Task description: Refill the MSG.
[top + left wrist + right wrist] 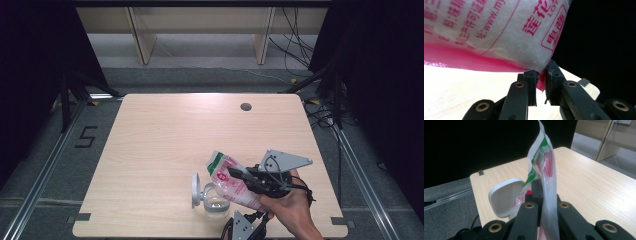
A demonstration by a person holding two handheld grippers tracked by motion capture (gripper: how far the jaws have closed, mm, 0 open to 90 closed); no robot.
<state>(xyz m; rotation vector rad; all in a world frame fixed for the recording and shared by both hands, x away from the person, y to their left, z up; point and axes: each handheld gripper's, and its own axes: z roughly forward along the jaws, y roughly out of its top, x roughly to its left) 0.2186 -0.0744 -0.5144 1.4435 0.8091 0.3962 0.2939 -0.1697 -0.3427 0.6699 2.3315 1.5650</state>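
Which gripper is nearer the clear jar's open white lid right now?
Left. The left gripper sits at the table's near edge just right of the jar and its lid, pinching the bag's bottom corner. The right gripper grips the bag higher up, farther right.

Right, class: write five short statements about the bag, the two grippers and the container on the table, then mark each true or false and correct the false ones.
1. The right gripper is shut on the plastic bag. True.
2. The bag is printed in blue. False: its print is pink and red, with green near one end.
3. The left gripper pinches a pink corner of the bag. True.
4. The clear container stands at the far edge of the table. False: it stands near the edge on the person's side, below the bag.
5. The container's white lid is shut. False: it stands open at the container's side.
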